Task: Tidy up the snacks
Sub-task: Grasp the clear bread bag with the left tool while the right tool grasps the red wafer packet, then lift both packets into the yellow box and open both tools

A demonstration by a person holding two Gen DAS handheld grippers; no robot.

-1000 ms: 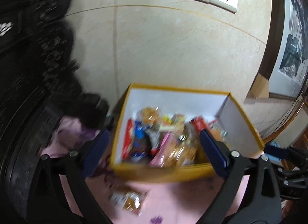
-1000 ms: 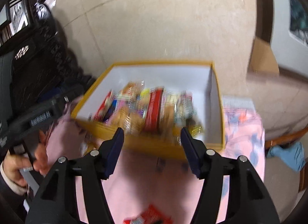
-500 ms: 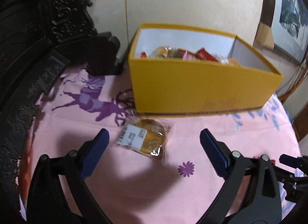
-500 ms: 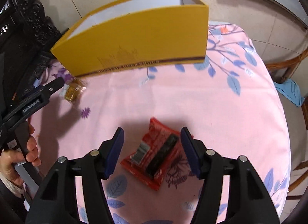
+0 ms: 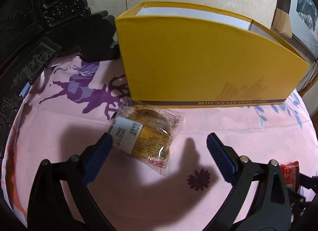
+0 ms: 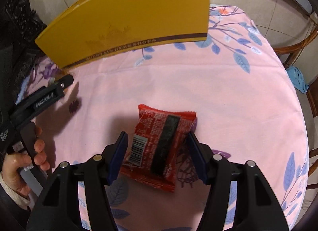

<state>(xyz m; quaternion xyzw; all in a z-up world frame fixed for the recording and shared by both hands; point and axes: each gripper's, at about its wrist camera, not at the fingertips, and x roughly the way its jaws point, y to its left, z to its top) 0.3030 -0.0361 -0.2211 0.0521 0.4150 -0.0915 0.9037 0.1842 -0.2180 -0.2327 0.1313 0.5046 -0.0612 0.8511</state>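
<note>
One yellow shoe box (image 5: 198, 56) stood at the far side of the table. Two loose snack packets lay on the pink tablecloth (image 6: 228, 96): one clear-wrapped pastry (image 5: 145, 133) near the box's left corner, and one red wrapped snack (image 6: 159, 143) nearer, to the right. Two grippers were in view, the left gripper (image 5: 159, 147) and the right gripper (image 6: 157, 145), with one hand (image 6: 21, 161) showing. One blue cloth (image 6: 298, 79) lay at the far right.
</note>
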